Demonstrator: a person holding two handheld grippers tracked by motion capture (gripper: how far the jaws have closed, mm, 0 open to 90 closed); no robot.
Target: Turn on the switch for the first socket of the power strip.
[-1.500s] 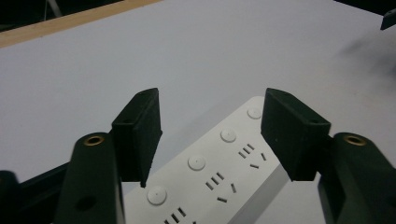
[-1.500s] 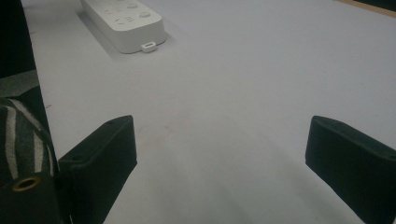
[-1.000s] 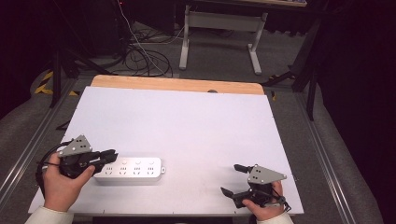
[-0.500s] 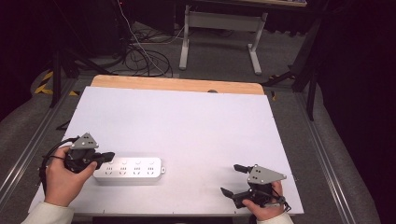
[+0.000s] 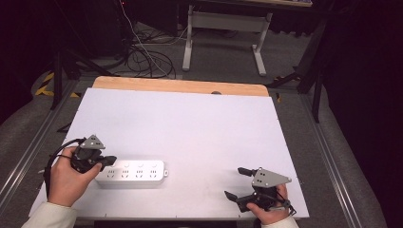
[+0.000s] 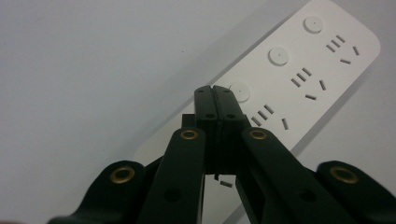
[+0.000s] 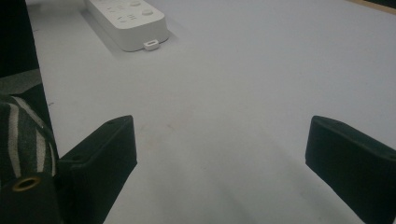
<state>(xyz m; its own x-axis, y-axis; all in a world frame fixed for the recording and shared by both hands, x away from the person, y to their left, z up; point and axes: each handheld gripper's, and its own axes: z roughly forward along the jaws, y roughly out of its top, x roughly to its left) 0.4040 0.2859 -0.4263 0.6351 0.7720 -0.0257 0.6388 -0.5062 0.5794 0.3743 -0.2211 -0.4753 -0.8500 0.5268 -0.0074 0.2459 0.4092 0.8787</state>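
Power strip [image 5: 131, 173]: a long white block with rounded corners, lying flat on the white table top [image 5: 190, 128]. Its top face carries rows of slot sockets, each with a round button beside it; a small port sits in the end that faces the right claw.
Left claw [image 5: 109, 161]: jaws pressed together with nothing between them, tips over the near end of the strip. In the left gripper view the closed tips [image 6: 215, 100] stand above the strip's top face [image 6: 299, 60], beside a round button; whether they touch the surface I cannot tell.
Strip relative to left claw: directly under its tips, running away from it toward the right claw.
Right claw [image 5: 235, 183]: jaws spread wide, holding nothing, low over bare table.
Strip relative to right claw: well apart, off ahead of the open jaws; in the right gripper view its end [image 7: 135, 23] lies far beyond them at upper left.
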